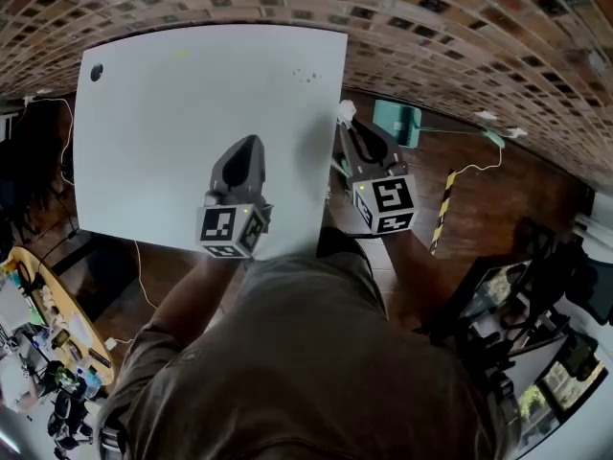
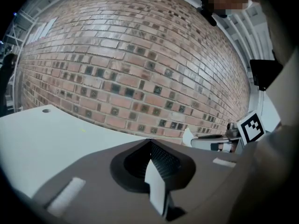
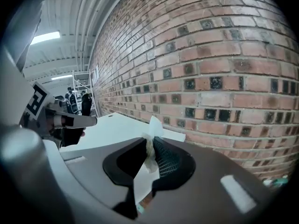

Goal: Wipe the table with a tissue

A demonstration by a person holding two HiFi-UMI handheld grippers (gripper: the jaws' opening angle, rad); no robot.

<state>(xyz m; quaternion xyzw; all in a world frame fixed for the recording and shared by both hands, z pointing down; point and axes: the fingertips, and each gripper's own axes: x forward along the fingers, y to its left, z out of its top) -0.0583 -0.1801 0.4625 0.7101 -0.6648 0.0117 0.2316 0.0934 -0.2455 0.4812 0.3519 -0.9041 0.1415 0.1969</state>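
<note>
Red-brown brick wall (image 1: 431, 27) with dark square insets runs behind a plain white bench (image 1: 172, 132), whose top is smooth, matte and square-cornered, with a small dark round spot (image 1: 97, 72) near its far left corner. Beside the bench's right edge, over the brown wooden floor (image 1: 479, 199), the right gripper (image 1: 347, 121) has its two jaws pressed together on the tissue (image 1: 345, 110). In the right gripper view the tissue (image 3: 153, 125) is a thin, crumpled white wad pinched at the very tips of the right gripper (image 3: 152, 141), with a pointed scrap standing up above the jaws and a limp fold hanging down between their dark, mesh-textured inner faces. From that view the tissue sits close to the bench's near corner (image 3: 112, 129), and I cannot tell whether it touches the surface. The left gripper (image 1: 251, 144) hovers over the bench's right half, its grey, rounded plastic body tapering to a point. In the left gripper view its jaws (image 2: 150, 143) meet at the tip with nothing between them. Each gripper carries a cube of black-and-white square markers (image 1: 232, 230) at its rear. On the floor past the right gripper lies a flat teal object (image 1: 396, 121).
</note>
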